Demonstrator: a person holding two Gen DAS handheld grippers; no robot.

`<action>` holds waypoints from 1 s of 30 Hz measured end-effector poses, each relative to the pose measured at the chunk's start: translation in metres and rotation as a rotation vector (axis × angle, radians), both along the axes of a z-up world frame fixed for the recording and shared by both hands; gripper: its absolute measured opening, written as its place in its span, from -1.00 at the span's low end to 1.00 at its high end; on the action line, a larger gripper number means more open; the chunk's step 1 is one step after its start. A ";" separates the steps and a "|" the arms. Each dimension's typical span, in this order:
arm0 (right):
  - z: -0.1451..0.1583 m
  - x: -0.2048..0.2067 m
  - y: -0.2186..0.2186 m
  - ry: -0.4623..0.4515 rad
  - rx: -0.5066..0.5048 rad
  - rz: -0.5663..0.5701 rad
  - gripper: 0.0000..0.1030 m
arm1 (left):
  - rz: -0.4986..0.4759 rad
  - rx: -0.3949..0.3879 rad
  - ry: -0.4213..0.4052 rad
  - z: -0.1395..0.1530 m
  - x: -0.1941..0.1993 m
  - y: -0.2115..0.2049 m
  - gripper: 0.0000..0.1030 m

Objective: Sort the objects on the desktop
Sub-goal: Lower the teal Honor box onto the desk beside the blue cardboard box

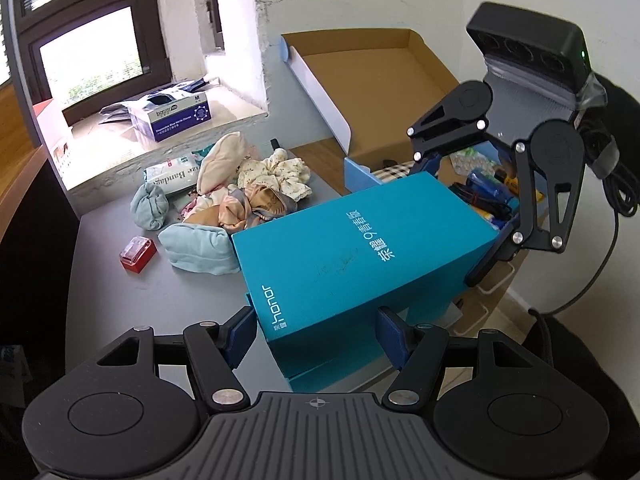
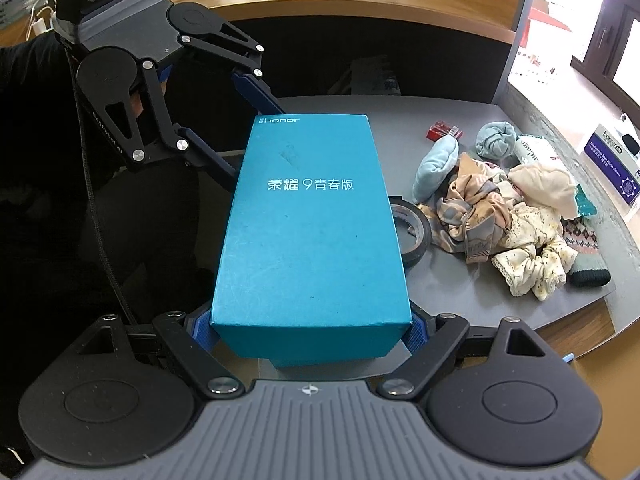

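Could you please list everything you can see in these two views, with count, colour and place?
phone box: one, teal, held between both grippers.
tape roll: one, black, on the table beside the phone box.
cloth pile: several pieces, pale blue, cream and floral, on the grey table.
small case: one, red with a clear lid, on the table near the pile.
cardboard box: one, brown, open, behind the table.
glove box: one, blue and white, on the windowsill.
left gripper: one, black, blue fingers on the phone box.
right gripper: one, black, on the opposite end.
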State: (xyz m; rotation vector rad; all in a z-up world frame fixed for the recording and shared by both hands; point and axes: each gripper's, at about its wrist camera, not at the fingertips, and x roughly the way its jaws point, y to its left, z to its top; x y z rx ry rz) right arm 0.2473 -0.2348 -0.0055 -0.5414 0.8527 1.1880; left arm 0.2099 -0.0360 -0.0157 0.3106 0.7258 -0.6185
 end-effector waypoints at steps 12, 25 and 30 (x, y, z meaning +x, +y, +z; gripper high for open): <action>-0.004 0.013 -0.001 0.017 0.023 0.047 0.75 | 0.044 0.003 0.002 0.002 -0.005 0.002 0.32; -0.012 0.023 0.000 0.045 0.007 0.082 0.75 | 0.034 0.043 0.001 -0.003 -0.005 -0.008 0.32; -0.020 0.020 0.001 0.045 -0.009 0.087 0.75 | 0.036 0.031 0.012 -0.008 -0.005 -0.005 0.32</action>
